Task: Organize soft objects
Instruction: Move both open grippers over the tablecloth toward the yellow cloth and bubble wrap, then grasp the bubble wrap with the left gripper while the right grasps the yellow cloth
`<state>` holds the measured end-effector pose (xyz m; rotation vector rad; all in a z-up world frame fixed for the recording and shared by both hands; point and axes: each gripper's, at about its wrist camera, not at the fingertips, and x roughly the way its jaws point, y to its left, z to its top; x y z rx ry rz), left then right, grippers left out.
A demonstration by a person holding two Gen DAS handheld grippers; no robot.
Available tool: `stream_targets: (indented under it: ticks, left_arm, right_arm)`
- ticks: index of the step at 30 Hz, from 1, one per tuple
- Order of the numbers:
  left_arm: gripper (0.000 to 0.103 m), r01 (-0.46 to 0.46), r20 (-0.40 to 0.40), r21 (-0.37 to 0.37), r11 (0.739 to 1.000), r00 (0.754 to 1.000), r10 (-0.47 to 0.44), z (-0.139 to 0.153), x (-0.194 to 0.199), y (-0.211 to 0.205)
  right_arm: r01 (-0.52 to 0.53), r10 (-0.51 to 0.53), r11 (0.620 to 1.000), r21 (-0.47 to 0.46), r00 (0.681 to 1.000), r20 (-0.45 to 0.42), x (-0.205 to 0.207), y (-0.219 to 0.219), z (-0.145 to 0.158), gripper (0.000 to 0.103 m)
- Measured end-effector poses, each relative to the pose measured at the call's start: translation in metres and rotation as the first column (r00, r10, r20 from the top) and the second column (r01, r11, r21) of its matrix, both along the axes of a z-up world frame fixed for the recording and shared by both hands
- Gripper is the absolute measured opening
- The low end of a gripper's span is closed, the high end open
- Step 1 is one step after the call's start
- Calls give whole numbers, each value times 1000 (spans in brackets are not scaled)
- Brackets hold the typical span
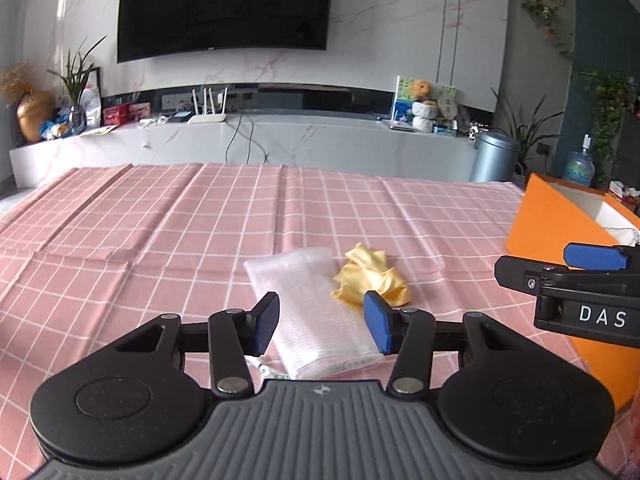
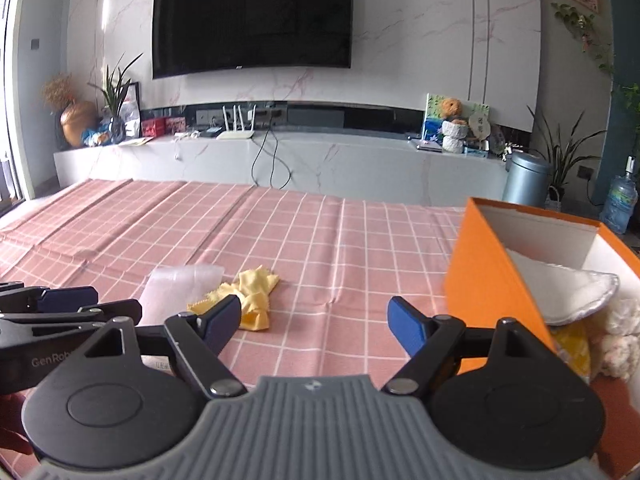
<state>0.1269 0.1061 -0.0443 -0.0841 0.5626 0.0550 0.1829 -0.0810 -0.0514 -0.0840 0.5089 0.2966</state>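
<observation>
So the soft stuff: a crumpled yellow cloth [image 1: 370,280] sat just right of center in the left wrist view, touching the right edge of a folded white mesh cloth [image 1: 316,312] that ran toward the bottom of the frame. Both lay flat on the pink checked tablecloth [image 1: 160,232] covering the counter. In the right wrist view the same pair showed up left of center, the yellow one in a loose heap and the white one partly hidden behind the other gripper's arm.

The container was an orange box [image 2: 486,276] with a white inside, open on top, over on the right side of the right wrist view. Inside it there was already a white padded piece with a stitched rounded edge [image 2: 568,292] leaning against the wall, a fluffy cream-colored plush thing [image 2: 620,340] lower right of that, and a bit of something yellow [image 2: 572,348] down near the front wall, couldn't really tell what. In the left wrist view only the box's near corner and a slice of the inside showed at the right edge.

Left gripper [image 1: 322,322] was partly open with the white mesh cloth showing between its blue pads, not pinching it. Right gripper [image 2: 314,322] was spread wide over bare tablecloth between the yellow cloth and the box, holding nothing.
</observation>
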Motion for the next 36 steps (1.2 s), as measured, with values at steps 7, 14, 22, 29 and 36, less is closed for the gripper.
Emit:
stream_targets:
  ticks: [7,14,22,29,36]
  left_arm:
    - [71,-44,-79,-106,993,996,36,-16,11,21]
    - [76,-51,-144,-92,994,989,38,-21,43,23]
    - [72,-40,-187,-68,997,982,26,-33,60,31]
    - [71,-56,-149,-71,996,988,45,-34,61,36]
    - [71,-58,-160,-62,996,986,47,-37,62,34]
  right_arm:
    - [-43,41,999,-33,997,-64,22,12,-19,69]
    - [-87,83,995,-47,994,-75,51,31,-21,68]
    - [-147,144,989,-12,980,-139,95,58,-38,62]
    - [-206,205,978,10,964,-172,109,71,-57,55]
    - [-238,229,971,-23,953,-200,108,78,-67,27]
